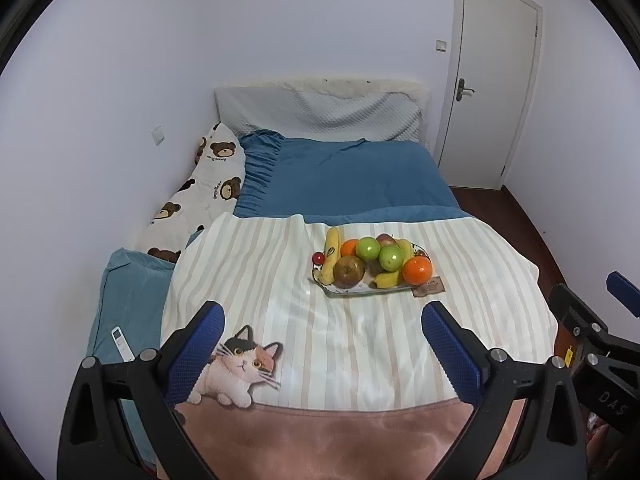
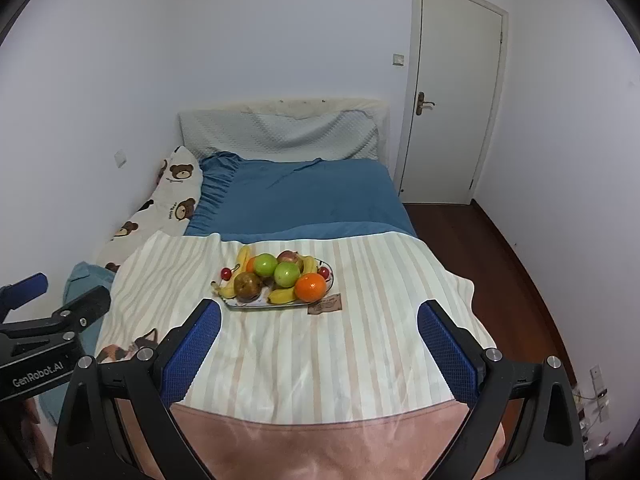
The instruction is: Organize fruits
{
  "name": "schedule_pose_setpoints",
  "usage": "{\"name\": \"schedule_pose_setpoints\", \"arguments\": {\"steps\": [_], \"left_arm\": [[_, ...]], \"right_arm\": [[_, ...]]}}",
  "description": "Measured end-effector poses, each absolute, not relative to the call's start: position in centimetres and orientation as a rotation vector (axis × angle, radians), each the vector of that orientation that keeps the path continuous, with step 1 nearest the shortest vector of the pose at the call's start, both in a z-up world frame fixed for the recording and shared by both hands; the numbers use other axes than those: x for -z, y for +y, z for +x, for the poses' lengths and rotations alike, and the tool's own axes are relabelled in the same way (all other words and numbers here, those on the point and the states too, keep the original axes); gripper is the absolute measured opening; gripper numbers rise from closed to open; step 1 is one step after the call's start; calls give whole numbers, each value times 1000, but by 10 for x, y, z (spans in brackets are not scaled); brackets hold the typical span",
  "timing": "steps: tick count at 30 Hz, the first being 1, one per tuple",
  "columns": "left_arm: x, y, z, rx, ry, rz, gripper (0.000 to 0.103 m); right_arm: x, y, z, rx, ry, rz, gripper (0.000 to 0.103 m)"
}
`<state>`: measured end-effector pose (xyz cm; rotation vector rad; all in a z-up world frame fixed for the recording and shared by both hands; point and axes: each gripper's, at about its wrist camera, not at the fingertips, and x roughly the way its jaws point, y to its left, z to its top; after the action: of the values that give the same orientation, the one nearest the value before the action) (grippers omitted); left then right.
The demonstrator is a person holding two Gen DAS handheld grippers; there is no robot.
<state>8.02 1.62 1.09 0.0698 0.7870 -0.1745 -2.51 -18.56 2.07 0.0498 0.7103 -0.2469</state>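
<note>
A clear glass tray (image 1: 362,291) (image 2: 256,305) lies on the striped blanket and holds piled fruit: two green apples (image 1: 368,249) (image 2: 265,265), an orange (image 1: 417,271) (image 2: 310,287), bananas (image 1: 330,254) (image 2: 281,296), a brown pear (image 1: 349,271) (image 2: 247,285) and a red apple behind. A cherry (image 1: 318,258) (image 2: 226,273) sits at the tray's left edge. My left gripper (image 1: 322,320) is open and empty, short of the tray. My right gripper (image 2: 319,316) is open and empty, also short of it.
The striped blanket (image 1: 280,280) with a cat print (image 1: 240,368) covers the near half of the bed; blue sheet (image 1: 352,176) beyond. A brown label (image 1: 429,286) lies beside the tray. A bear pillow (image 1: 200,196) and a remote (image 1: 122,343) lie left. A door (image 1: 492,92) stands at back right.
</note>
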Motion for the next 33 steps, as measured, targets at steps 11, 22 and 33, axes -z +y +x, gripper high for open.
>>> {"name": "schedule_pose_setpoints", "arguments": {"steps": [11,22,33], "left_arm": [[15,5,120,137,798,87,101],[38,-3,149,120,844,95,101],[43,2,157,109,838,72,102]], "right_arm": [[9,-199,26,281,718,50,101],[39,-203,66,284,769,43,101],[47,-205,74,269,793,50,102]]}}
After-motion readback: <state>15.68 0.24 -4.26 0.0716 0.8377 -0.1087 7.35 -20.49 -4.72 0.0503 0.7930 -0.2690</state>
